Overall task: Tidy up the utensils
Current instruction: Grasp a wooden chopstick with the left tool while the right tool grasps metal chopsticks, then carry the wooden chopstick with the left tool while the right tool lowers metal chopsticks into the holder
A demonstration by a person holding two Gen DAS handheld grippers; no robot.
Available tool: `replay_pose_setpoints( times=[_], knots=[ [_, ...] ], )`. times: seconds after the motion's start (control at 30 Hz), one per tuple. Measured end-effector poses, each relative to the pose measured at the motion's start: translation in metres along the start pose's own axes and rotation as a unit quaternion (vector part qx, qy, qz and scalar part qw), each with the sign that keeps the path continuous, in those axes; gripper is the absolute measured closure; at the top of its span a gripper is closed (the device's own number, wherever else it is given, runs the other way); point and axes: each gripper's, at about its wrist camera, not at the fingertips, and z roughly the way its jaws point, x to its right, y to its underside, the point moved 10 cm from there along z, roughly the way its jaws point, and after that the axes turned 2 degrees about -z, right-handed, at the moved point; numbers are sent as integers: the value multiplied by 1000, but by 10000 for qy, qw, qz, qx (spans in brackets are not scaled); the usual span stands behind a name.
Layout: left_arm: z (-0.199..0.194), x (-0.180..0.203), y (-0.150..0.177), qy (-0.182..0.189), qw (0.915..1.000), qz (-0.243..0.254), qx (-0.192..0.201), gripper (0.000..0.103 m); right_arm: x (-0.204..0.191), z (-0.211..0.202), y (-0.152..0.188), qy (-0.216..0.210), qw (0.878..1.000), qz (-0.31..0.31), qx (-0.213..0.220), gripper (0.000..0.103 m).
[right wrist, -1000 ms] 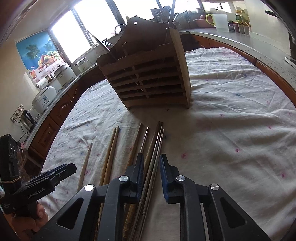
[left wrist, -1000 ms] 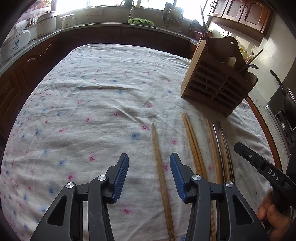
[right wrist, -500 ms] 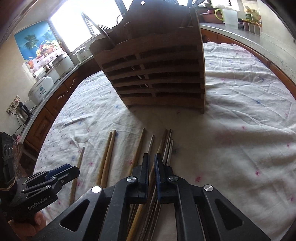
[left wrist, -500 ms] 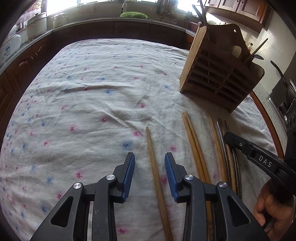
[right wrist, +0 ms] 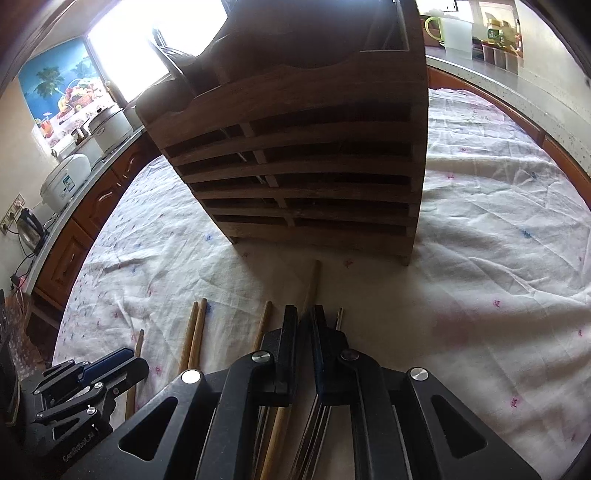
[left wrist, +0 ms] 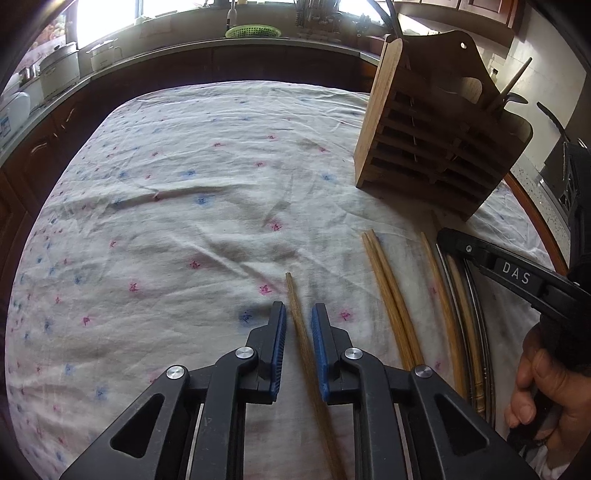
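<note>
Several wooden and metal chopsticks lie side by side on a flowered white tablecloth (left wrist: 184, 221). My left gripper (left wrist: 299, 328) straddles the leftmost wooden chopstick (left wrist: 295, 295). Its jaws are closing, with a thin gap still showing on each side of the stick. My right gripper (right wrist: 304, 321) is shut on another wooden chopstick (right wrist: 314, 280), whose tip points at the slatted wooden utensil holder (right wrist: 295, 166). A wooden pair (left wrist: 388, 295) and metal chopsticks (left wrist: 476, 314) lie between the two grippers. A person's hand (left wrist: 539, 387) holds the right gripper (left wrist: 448, 236). The left gripper (right wrist: 114, 363) shows low left in the right wrist view.
The utensil holder (left wrist: 436, 147) stands at the far right of the table with handles sticking out of its top. Dark counters ring the table, carrying rice cookers (left wrist: 59, 70), a green basket (left wrist: 251, 31), a kettle (right wrist: 29, 225) and a white jug (right wrist: 454, 33).
Both grippers have moved forward toward the holder. The left jaws have narrowed around the single chopstick. The right jaws have closed on a wooden chopstick.
</note>
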Motion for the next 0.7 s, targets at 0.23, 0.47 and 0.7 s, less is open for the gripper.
replay_pose_setpoints(
  times=[0.23,0.47,0.7],
  knots=[
    [-3,-3,0,146,9998,-132,66,99,-4,4,-5,162,9994,-308,-7,95],
    [-37,-10,7,553,9971,-428,290,100,-15,-43,-1,-507,9982,33,329,97],
    [-109,-10,2,951,9908,-476,842,100,-31,-114,-2,-863,9926,-45,853,98]
  ],
)
